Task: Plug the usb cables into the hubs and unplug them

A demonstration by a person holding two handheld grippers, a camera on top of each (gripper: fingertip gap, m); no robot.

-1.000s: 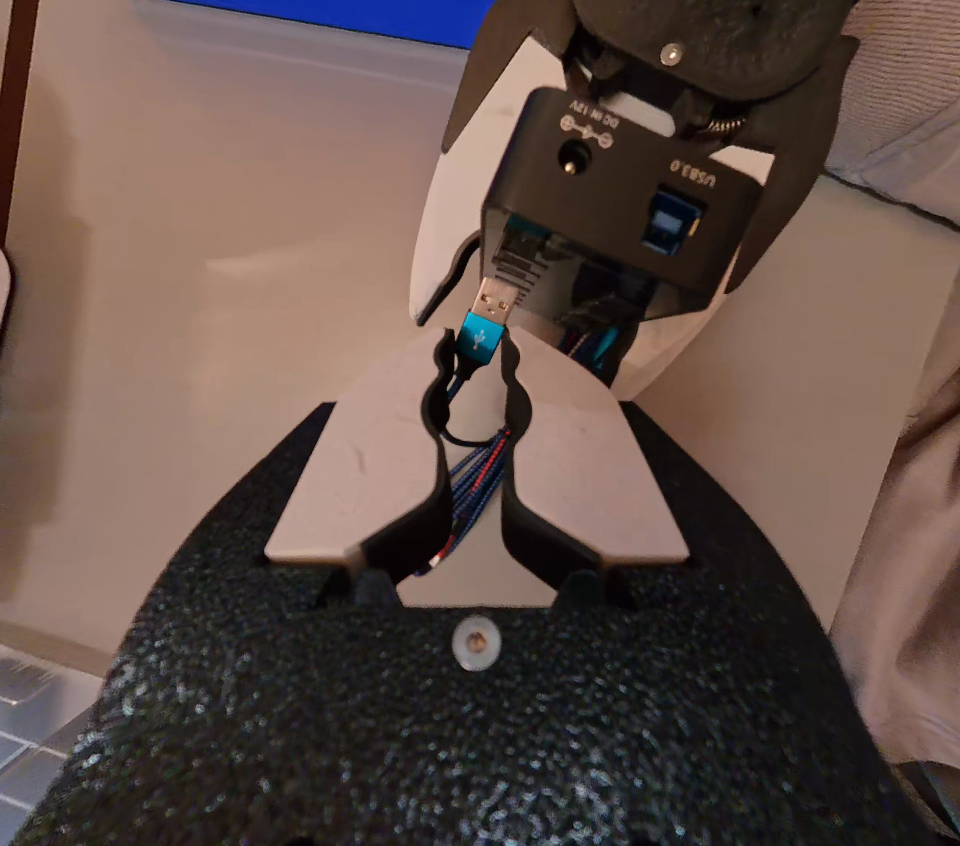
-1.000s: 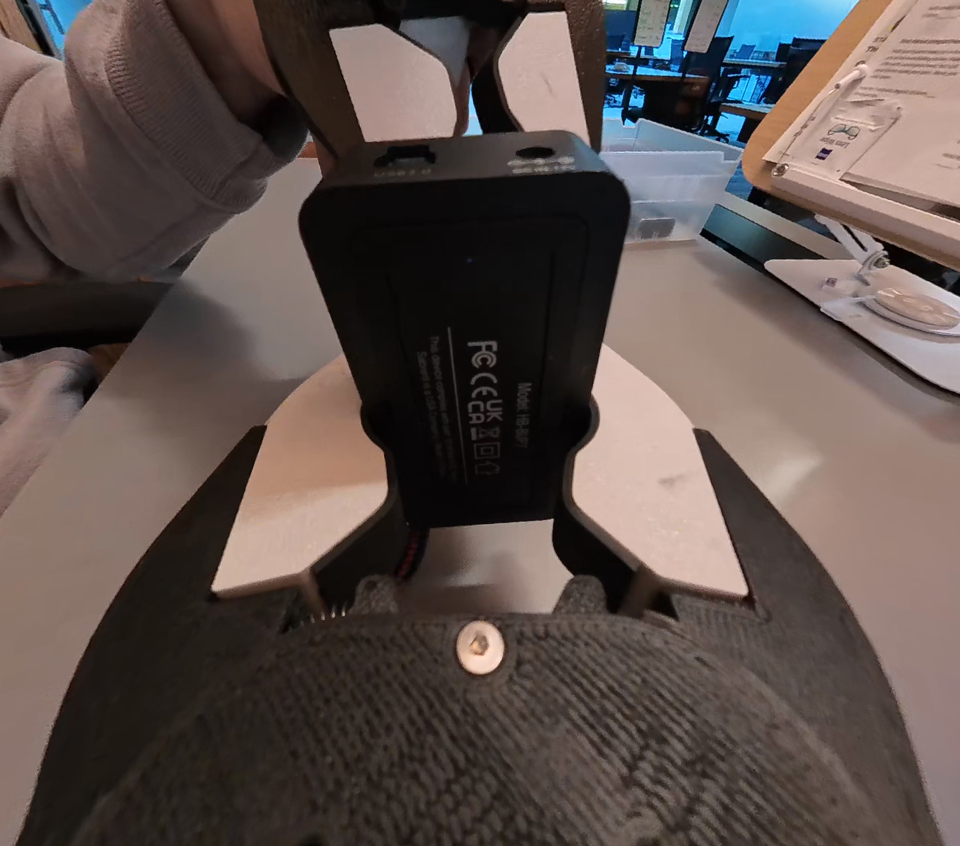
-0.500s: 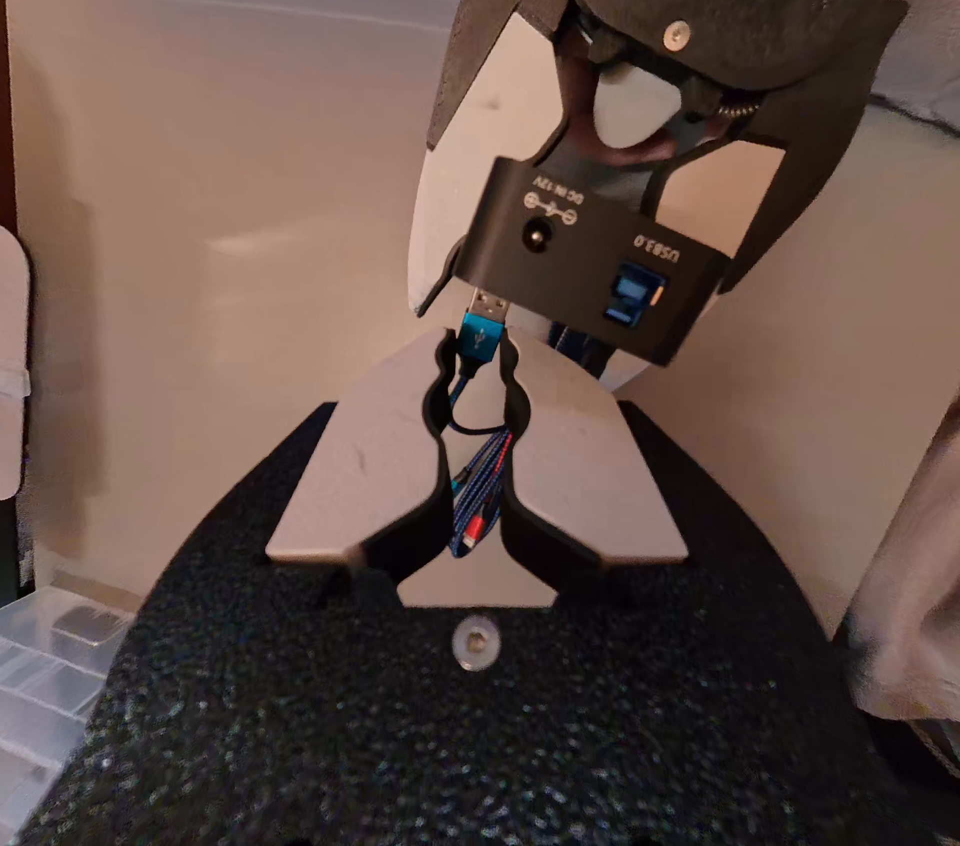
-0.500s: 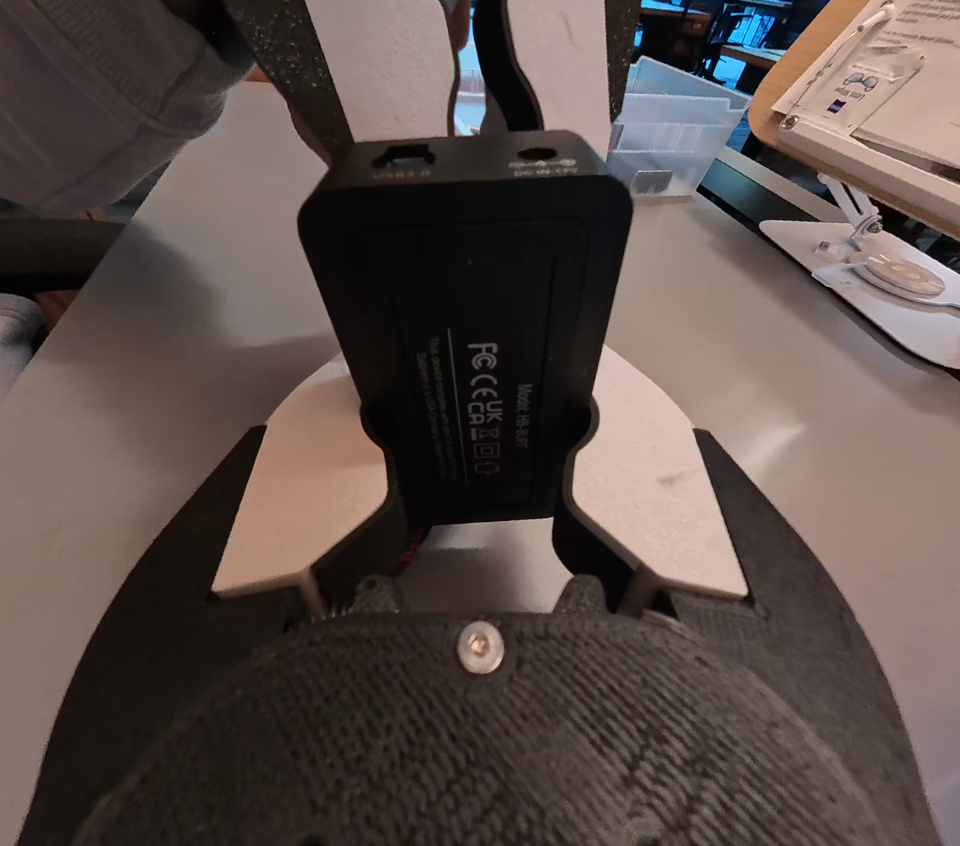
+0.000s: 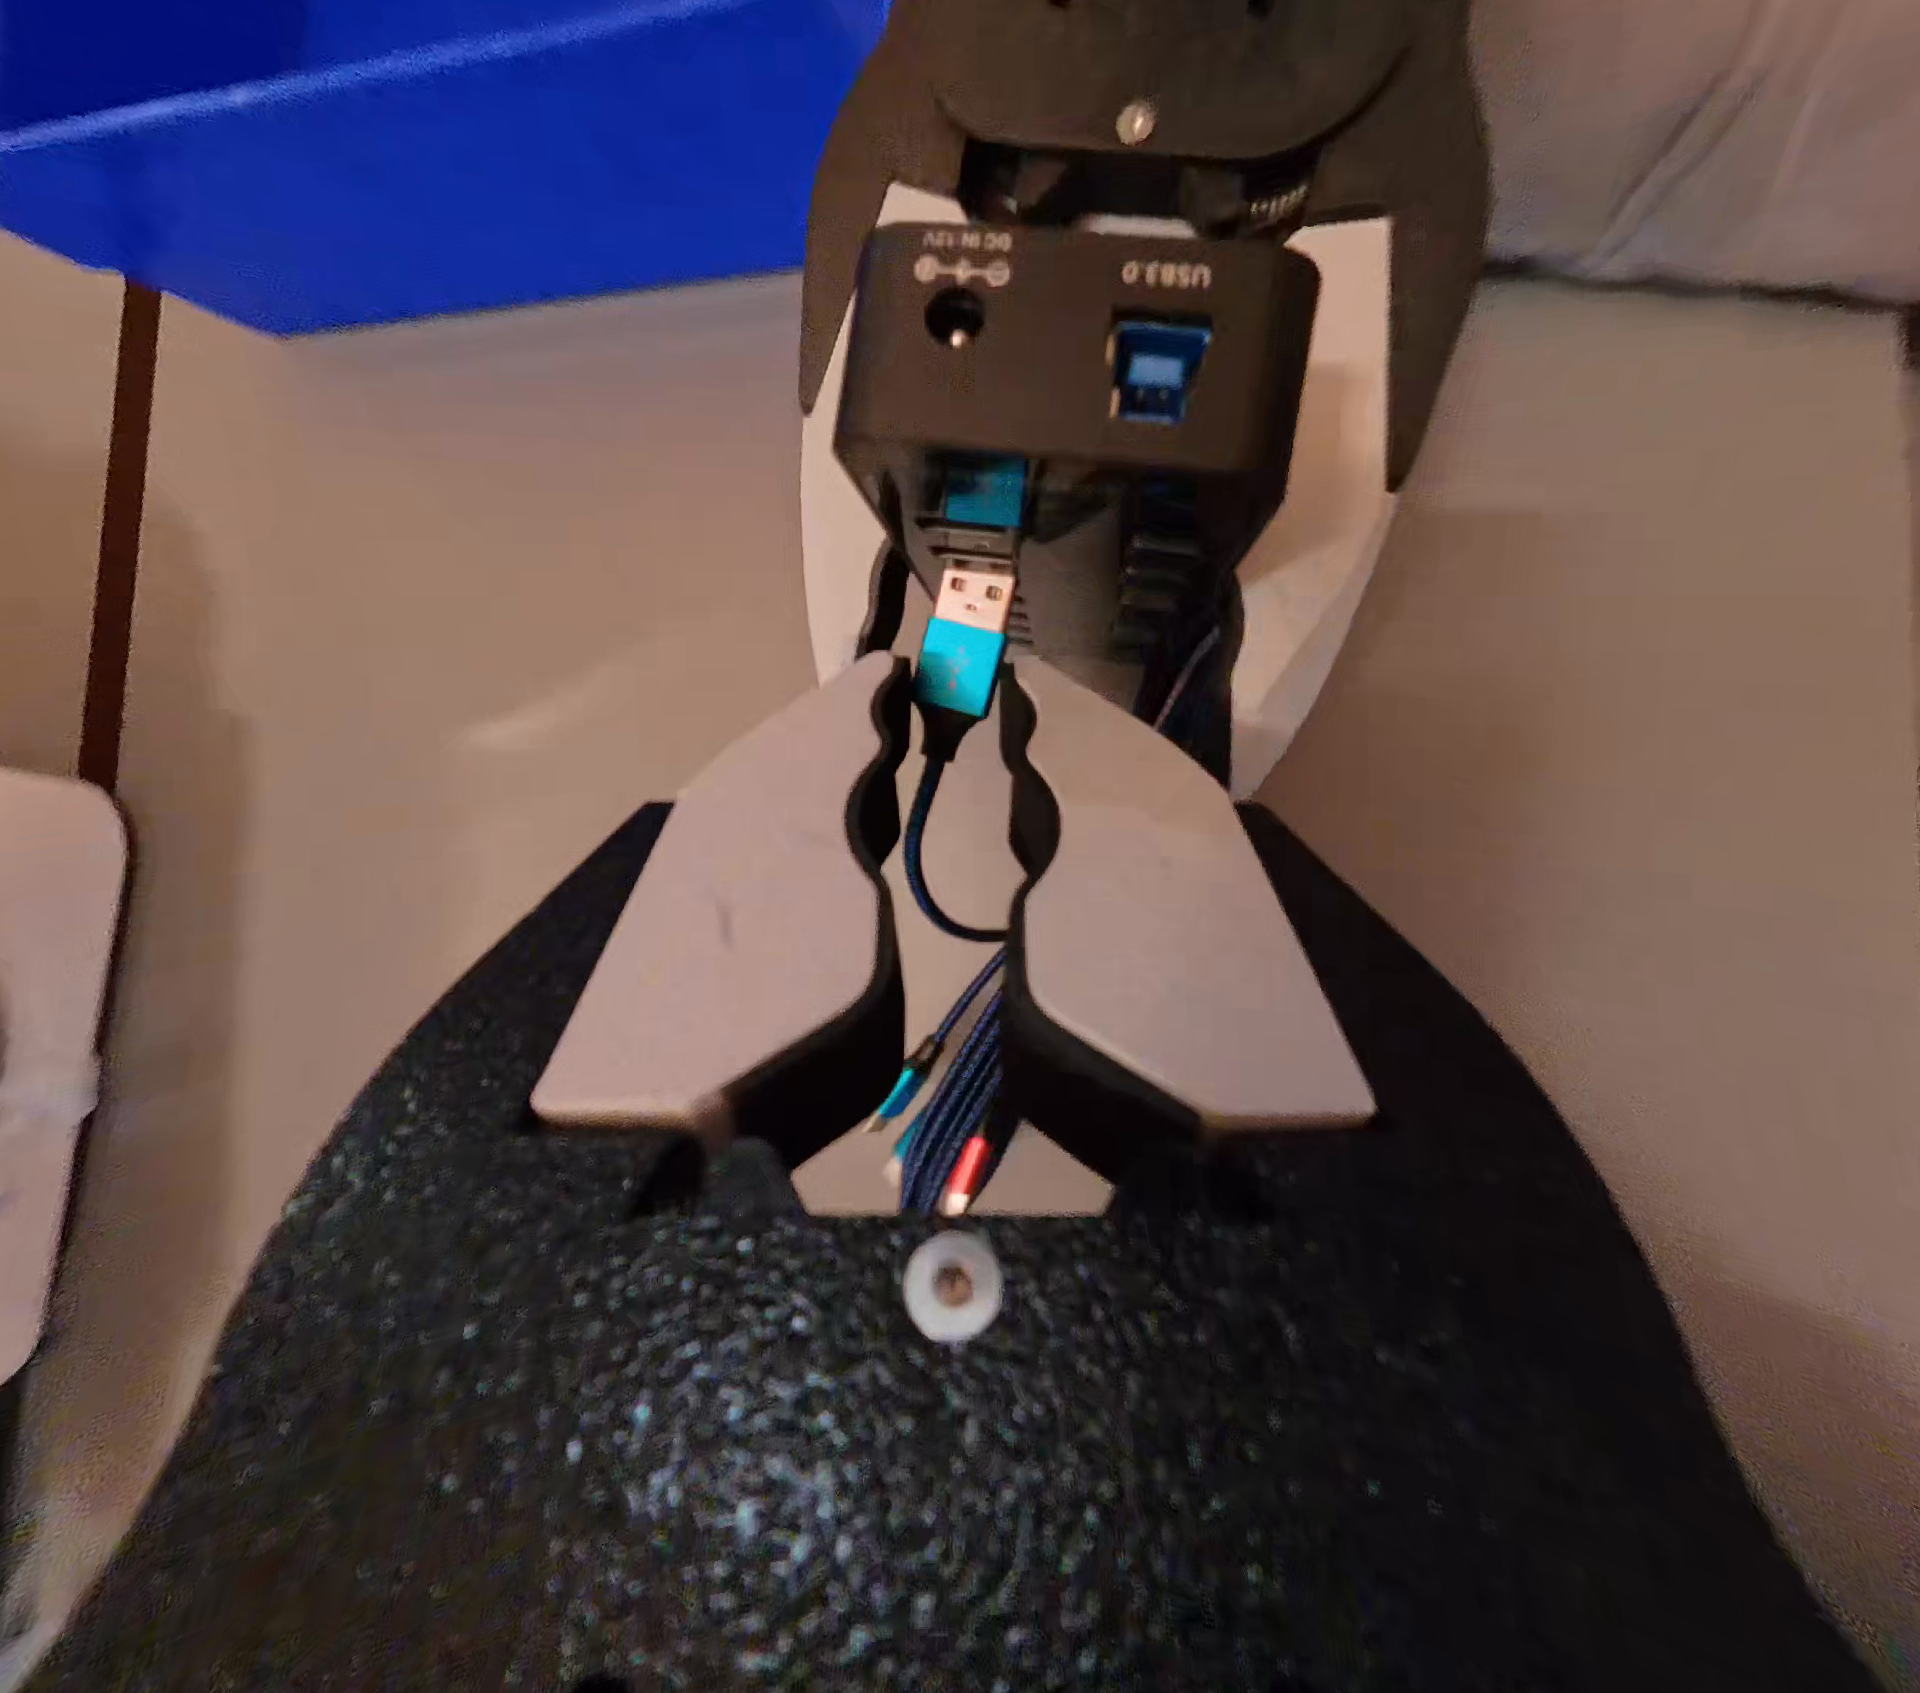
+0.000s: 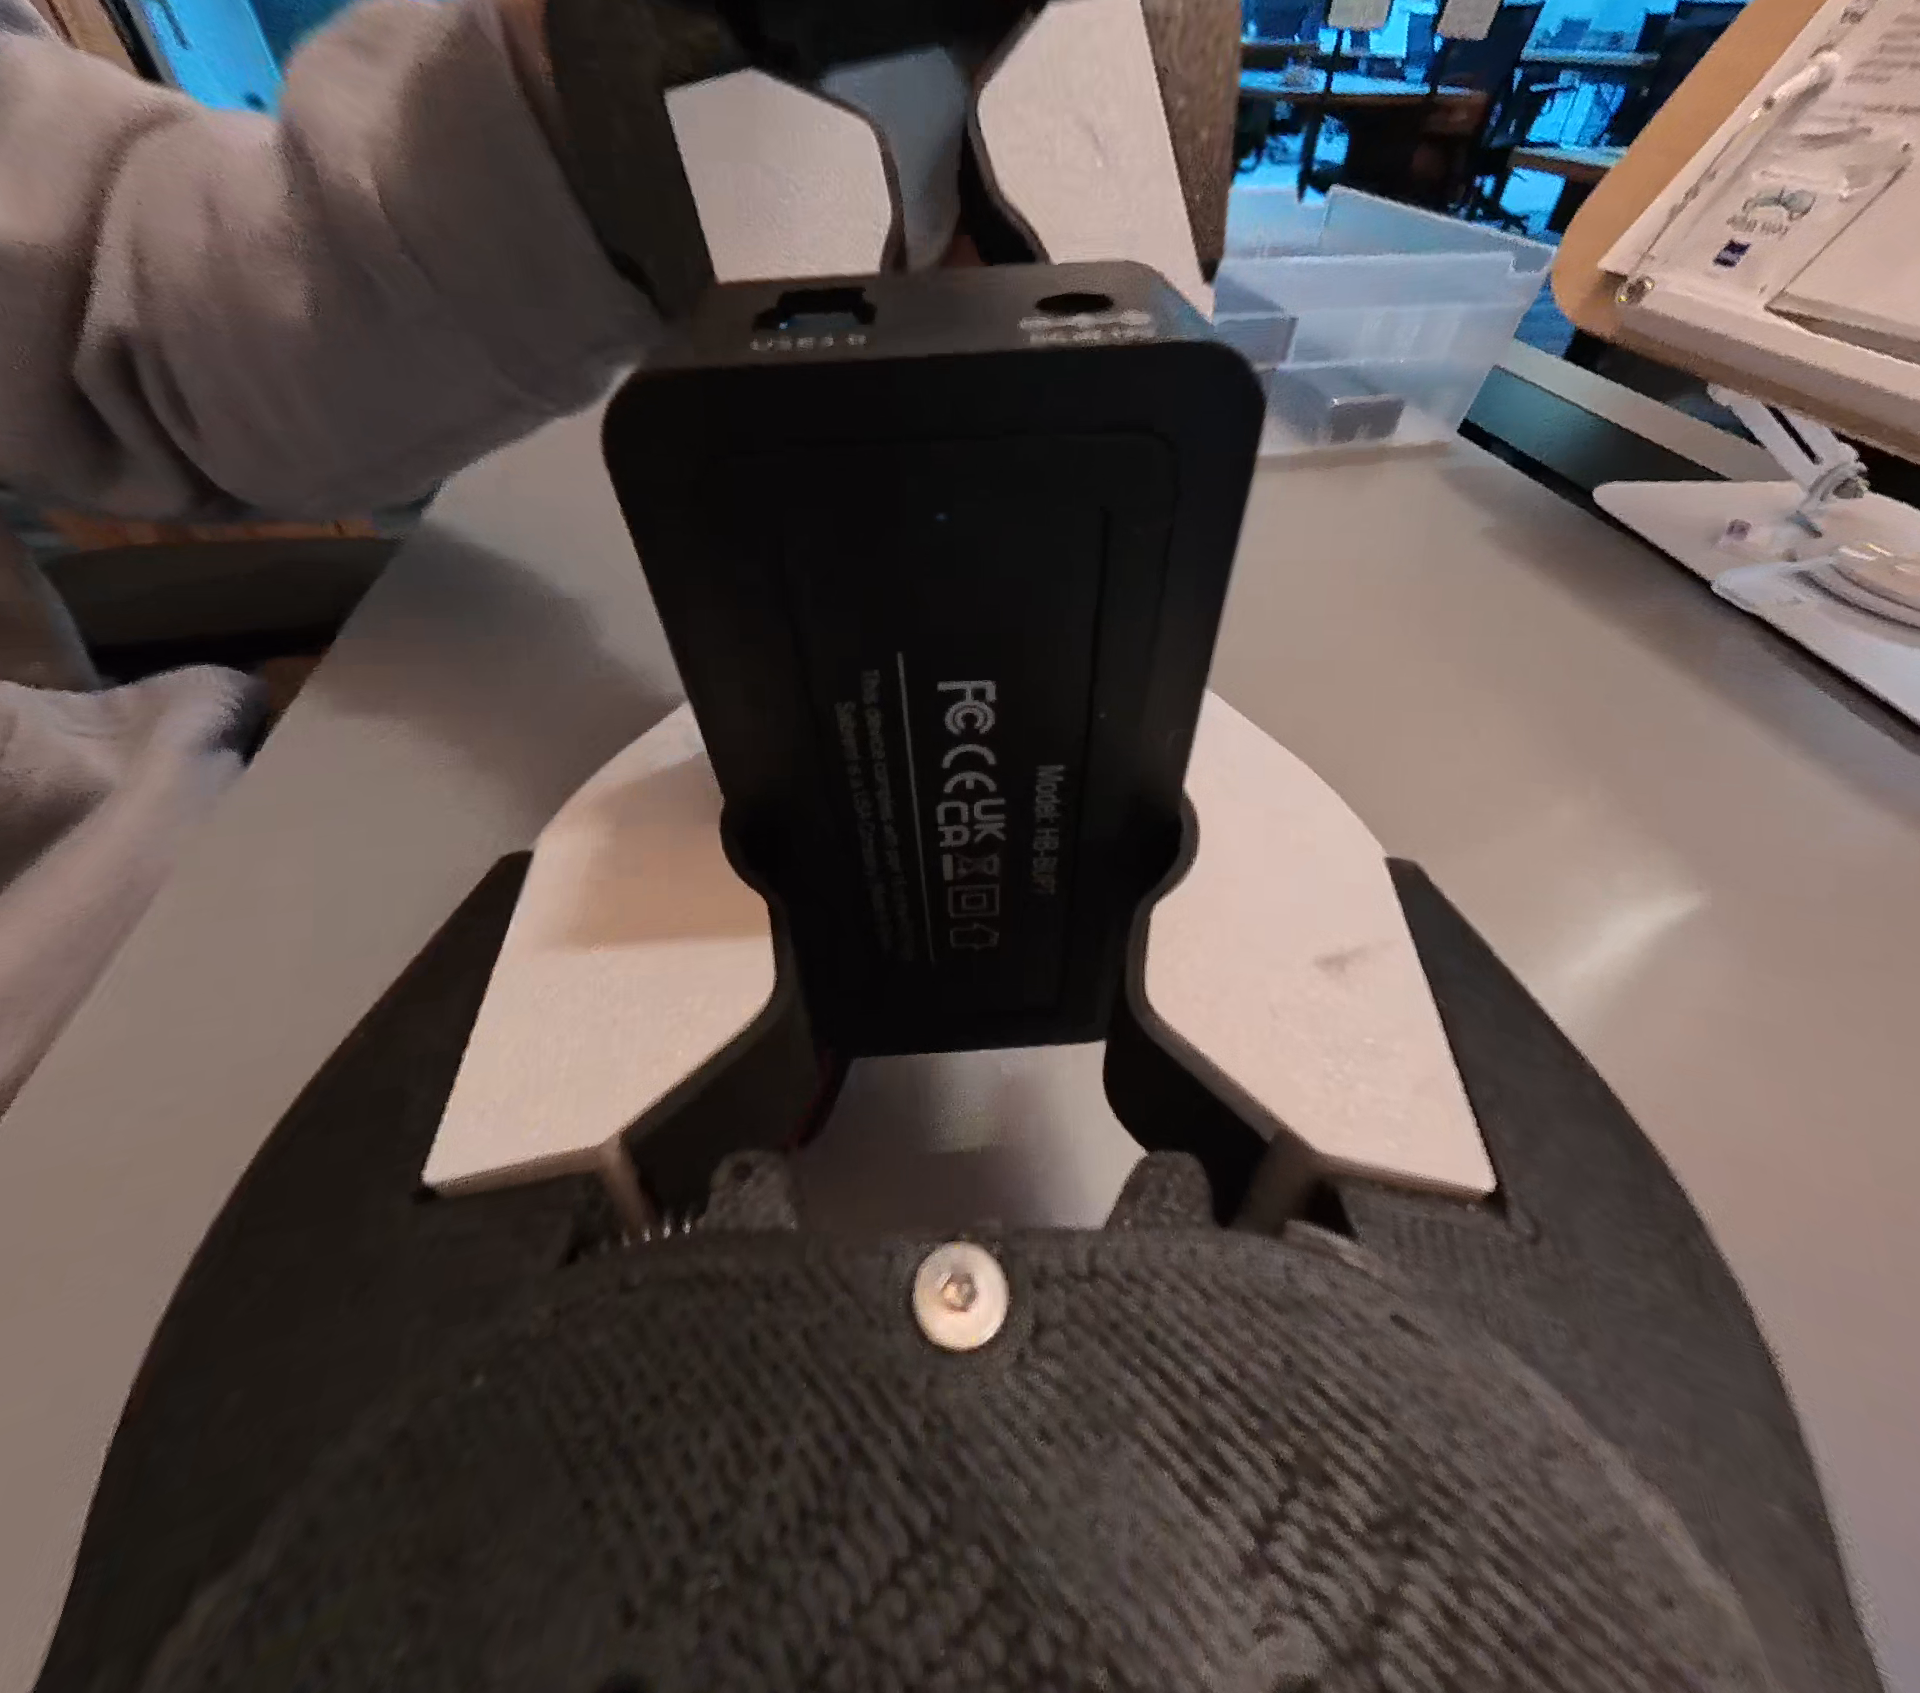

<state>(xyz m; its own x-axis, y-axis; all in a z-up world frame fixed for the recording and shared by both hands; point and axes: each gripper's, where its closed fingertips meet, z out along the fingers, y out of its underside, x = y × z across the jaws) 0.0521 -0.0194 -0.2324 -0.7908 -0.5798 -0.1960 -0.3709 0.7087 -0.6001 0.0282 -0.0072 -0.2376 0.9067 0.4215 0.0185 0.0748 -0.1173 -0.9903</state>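
In the left wrist view my left gripper (image 5: 951,672) is shut on a teal USB-A plug (image 5: 961,641). Its metal tip is bare and sits just below a port row on the underside of a black hub (image 5: 1070,355). The braided cable (image 5: 935,843) loops back between my fingers. The right gripper (image 5: 1132,417) faces me and holds the hub. In the right wrist view my right gripper (image 6: 956,854) is shut on the black hub (image 6: 935,604), its labelled back toward the camera. The left gripper (image 6: 925,230) shows just behind the hub's top end.
A grey table (image 6: 1507,708) lies below. A blue bin (image 5: 416,33) stands at upper left in the left wrist view. A clear plastic box (image 6: 1371,324) and a white stand with a clipboard (image 6: 1766,189) are at the right. A person's sleeve (image 6: 260,293) is at the left.
The hub has swung to face the left camera squarely and come nearer. The teal plug now lines up under the port row with its metal tip showing. Both grips are unchanged.
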